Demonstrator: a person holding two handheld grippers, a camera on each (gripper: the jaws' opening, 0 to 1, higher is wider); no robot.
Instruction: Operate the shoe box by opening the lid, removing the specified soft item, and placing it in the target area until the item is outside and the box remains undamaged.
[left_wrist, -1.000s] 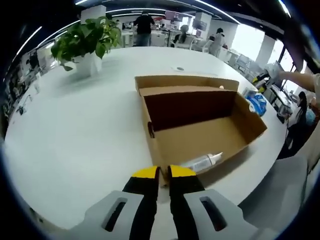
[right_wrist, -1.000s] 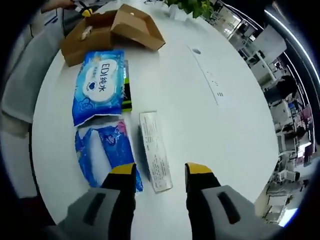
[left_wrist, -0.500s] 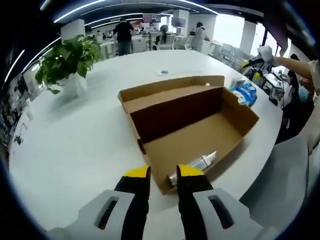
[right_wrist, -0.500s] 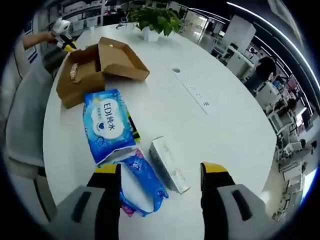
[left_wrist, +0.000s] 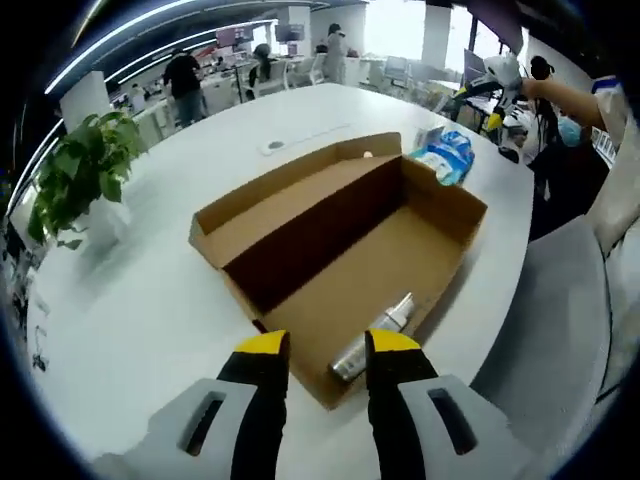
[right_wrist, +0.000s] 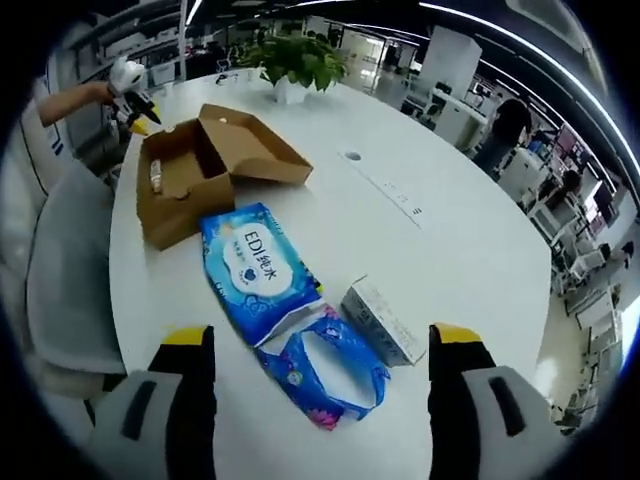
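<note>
Reaching into the open shoe box (left_wrist: 340, 250), the left gripper (left_wrist: 327, 345) hangs part-open and empty just above a clear-wrapped item (left_wrist: 375, 335). Next comes a gentle close on that wrap. Right gripper (right_wrist: 325, 345) gapes wide, empty, over blue packs (right_wrist: 255, 270) on the table (right_wrist: 450, 230).

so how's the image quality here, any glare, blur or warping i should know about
Left gripper view: fisheye bends the white table edge, the shoe box interior is in soft shadow, bright windows at top are blown out. Right gripper view: ceiling light strips curve strongly, the wet wipes pack is sharp enough to read print, far desks and people are small and soft; no strong glare on the table.
</note>
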